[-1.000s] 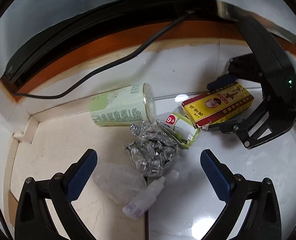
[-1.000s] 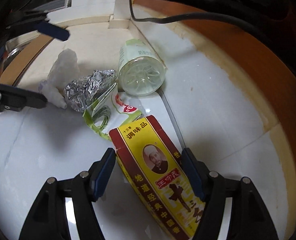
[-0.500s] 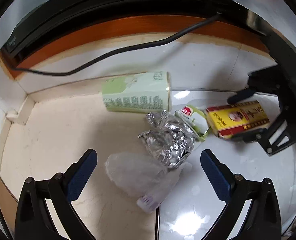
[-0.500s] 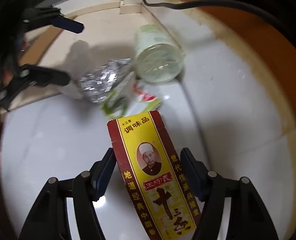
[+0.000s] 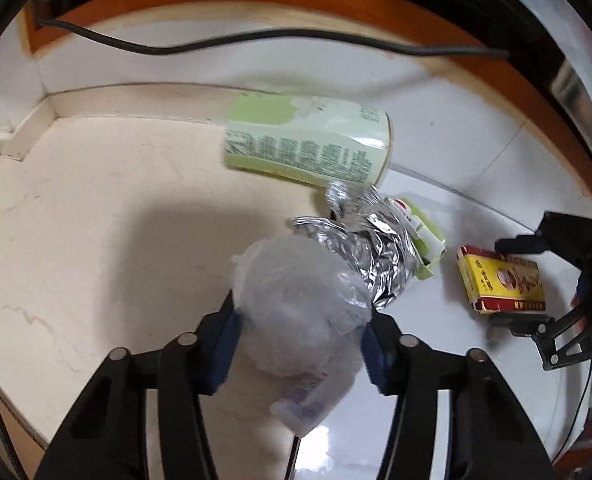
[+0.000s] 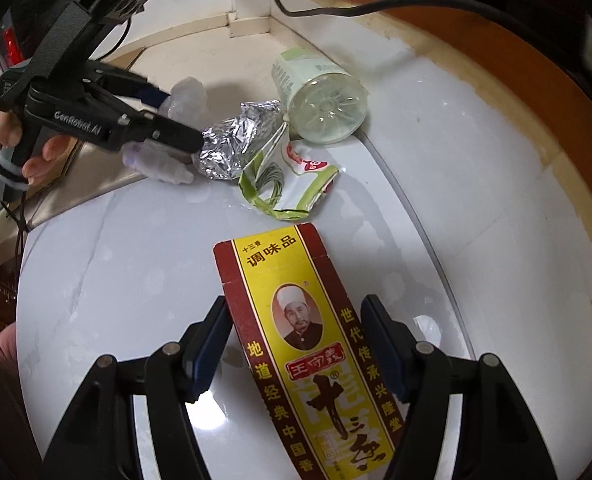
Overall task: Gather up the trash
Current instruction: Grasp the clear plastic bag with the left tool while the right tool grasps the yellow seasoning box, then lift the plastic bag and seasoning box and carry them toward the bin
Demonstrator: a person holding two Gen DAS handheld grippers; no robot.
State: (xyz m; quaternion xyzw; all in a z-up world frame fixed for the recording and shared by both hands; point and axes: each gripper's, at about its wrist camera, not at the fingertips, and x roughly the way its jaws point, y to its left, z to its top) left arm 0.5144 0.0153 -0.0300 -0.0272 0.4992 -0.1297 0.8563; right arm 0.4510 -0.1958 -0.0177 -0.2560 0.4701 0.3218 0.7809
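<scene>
Clear crumpled plastic [image 5: 302, 312] hides left gripper's [image 5: 300, 350] pads.

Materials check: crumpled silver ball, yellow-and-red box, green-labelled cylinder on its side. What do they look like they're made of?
Crumpled silver ball: looks like metal foil, with sharp creases and mirror-like glints.
Yellow-and-red box: probably printed cardboard with a light sheen; flat faces and a folded flap edge.
Green-labelled cylinder: likely clear plastic, with a see-through moulded base of radial ribs and a glossy wrap label.
</scene>
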